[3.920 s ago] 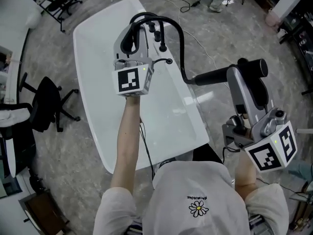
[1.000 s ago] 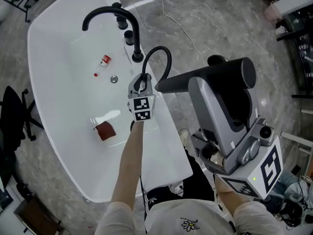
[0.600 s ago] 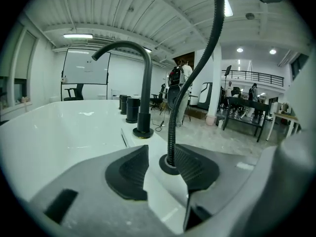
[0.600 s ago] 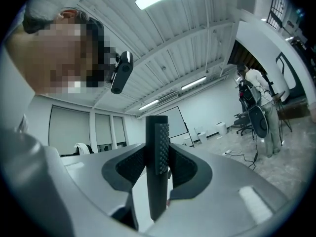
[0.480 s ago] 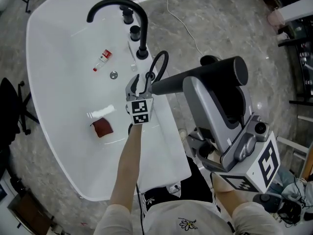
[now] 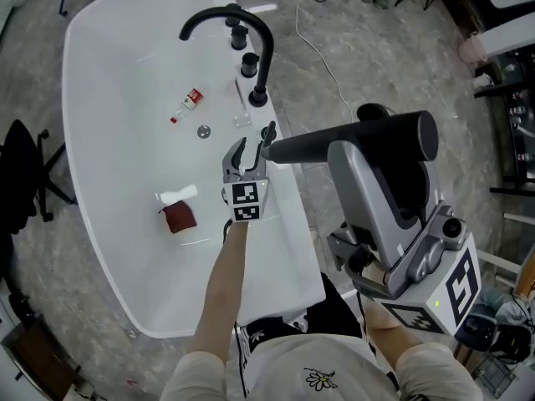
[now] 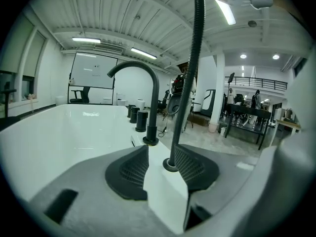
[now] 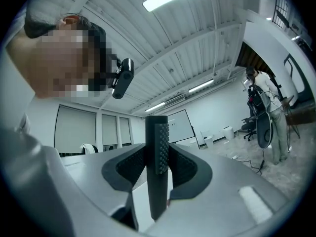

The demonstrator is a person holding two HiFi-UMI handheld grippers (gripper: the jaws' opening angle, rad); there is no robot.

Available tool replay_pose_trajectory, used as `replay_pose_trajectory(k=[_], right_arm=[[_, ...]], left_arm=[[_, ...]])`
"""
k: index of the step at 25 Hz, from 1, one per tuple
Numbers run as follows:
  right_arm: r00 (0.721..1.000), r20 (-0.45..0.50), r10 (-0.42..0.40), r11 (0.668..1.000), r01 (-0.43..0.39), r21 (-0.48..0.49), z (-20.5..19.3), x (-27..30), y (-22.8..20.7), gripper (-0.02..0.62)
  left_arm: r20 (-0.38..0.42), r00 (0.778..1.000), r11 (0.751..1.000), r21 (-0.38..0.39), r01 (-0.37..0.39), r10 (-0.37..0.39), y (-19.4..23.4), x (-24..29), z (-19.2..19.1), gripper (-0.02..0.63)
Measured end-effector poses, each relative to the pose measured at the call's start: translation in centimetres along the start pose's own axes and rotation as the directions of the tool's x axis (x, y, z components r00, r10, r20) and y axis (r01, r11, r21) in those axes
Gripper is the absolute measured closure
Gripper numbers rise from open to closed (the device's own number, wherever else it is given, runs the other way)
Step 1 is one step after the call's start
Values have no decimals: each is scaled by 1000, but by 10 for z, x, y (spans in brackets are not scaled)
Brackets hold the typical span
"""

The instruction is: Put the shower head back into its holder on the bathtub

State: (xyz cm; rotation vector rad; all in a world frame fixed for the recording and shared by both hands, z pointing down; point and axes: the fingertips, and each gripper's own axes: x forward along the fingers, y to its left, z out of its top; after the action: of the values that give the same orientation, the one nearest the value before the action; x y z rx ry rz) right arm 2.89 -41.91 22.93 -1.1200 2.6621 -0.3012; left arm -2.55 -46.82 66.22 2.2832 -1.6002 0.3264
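In the head view, the right tool [image 6: 368, 145] grips the black shower head [image 6: 318, 148], which lies level above the floor, just beside the rim of the white bathtub [image 6: 125, 73]. Its narrow end reaches toward the left tool [image 6: 251, 147], which sits over the rim near the black faucet [image 6: 227, 13]. A small bottle [image 6: 191, 100] and a red-brown object [image 6: 178, 217] lie inside the tub.

In the left gripper view, the left tool [image 7: 159, 157] stands wide, its jaws apart either side of the hose [image 7: 190, 73], which rises from a black collar [image 7: 169, 166] on the rim.

In the right gripper view, the right tool [image 8: 157, 164] is clamped on the shower head's studded handle [image 8: 156, 132].
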Motion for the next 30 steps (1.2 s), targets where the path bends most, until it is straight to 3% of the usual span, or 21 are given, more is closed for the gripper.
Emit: replay_pose_trajectory(k=[6, 12, 16, 30], right_arm=[[995, -77, -68, 991, 58, -124, -21, -9, 7, 454], [980, -138, -143, 982, 123, -142, -80, 6, -36, 454], [970, -168, -175, 978, 151, -147, -132, 23, -73, 454], [895, -352, -272, 956, 209, -207, -314, 44, -149, 454]], left_arm=[[22, 999, 1000, -1, -28, 28, 7, -33, 14, 451], [103, 993, 998, -35, -49, 53, 19, -56, 29, 451], [157, 987, 1000, -7, -21, 22, 18, -64, 38, 451], [100, 995, 995, -99, 2, 8, 18, -58, -23, 451]])
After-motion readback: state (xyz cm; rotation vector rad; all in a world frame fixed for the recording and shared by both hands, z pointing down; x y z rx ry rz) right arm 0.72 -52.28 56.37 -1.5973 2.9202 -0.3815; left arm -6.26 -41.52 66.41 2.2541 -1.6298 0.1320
